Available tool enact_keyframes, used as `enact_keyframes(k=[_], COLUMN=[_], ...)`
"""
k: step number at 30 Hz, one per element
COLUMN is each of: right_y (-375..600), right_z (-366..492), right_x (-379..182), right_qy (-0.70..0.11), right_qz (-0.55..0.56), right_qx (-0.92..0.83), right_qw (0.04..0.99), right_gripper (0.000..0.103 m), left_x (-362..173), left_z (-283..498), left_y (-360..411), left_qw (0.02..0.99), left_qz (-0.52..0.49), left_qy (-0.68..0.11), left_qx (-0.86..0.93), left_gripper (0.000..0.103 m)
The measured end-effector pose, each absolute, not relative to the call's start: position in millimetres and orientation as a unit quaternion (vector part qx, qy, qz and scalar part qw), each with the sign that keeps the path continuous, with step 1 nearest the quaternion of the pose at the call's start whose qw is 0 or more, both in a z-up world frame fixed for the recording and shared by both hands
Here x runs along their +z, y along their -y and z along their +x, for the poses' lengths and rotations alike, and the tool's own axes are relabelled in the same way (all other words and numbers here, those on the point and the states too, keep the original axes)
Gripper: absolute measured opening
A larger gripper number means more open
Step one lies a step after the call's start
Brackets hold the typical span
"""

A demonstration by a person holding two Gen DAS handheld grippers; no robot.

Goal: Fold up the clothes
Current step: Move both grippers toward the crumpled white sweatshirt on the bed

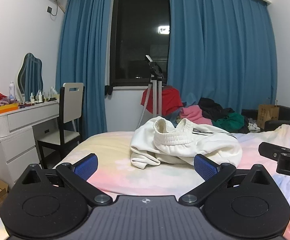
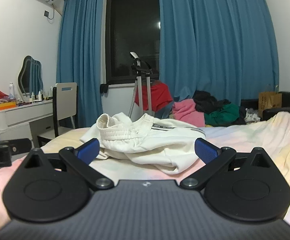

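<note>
A crumpled white garment with a ribbed elastic waistband (image 1: 182, 142) lies in a heap on the bed (image 1: 109, 146); it also shows in the right wrist view (image 2: 145, 144). My left gripper (image 1: 145, 165) is open and empty, low over the sheet just in front of the garment's left part. My right gripper (image 2: 146, 150) is open and empty, its blue pads (image 2: 205, 149) on either side of the garment's near edge, not touching it. The right gripper's side shows in the left wrist view (image 1: 280, 156), and the left gripper's in the right wrist view (image 2: 1, 150).
A pile of pink, green and black clothes (image 1: 214, 114) and a red garment on a stand (image 1: 160, 100) sit beyond the bed. A white dressing table (image 1: 15, 124) and chair (image 1: 69, 116) stand at the left. Blue curtains (image 1: 214, 50) hang behind.
</note>
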State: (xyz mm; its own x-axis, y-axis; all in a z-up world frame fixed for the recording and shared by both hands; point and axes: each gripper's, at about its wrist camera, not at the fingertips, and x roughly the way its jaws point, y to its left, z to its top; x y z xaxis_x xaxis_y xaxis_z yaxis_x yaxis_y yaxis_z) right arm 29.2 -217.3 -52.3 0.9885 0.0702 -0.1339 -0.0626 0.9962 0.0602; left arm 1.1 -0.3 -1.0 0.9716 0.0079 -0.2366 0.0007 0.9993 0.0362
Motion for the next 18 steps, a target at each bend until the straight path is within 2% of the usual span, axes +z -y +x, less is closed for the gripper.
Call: enact_keyframes(k=[18], right_y=[213.6], right_z=[31.1], right_x=[-50.2], right_qy=[-0.082], right_qz=[0.036], right_qx=[0.037], right_qw=[0.995], right_gripper=[0.103], left_x=[-8.0], left_z=[9.8], left_y=[1.0], left_qw=[0.993], left_qz=[-0.003], left_qy=[-0.121], left_qx=[-0.005], left_gripper=[0.103])
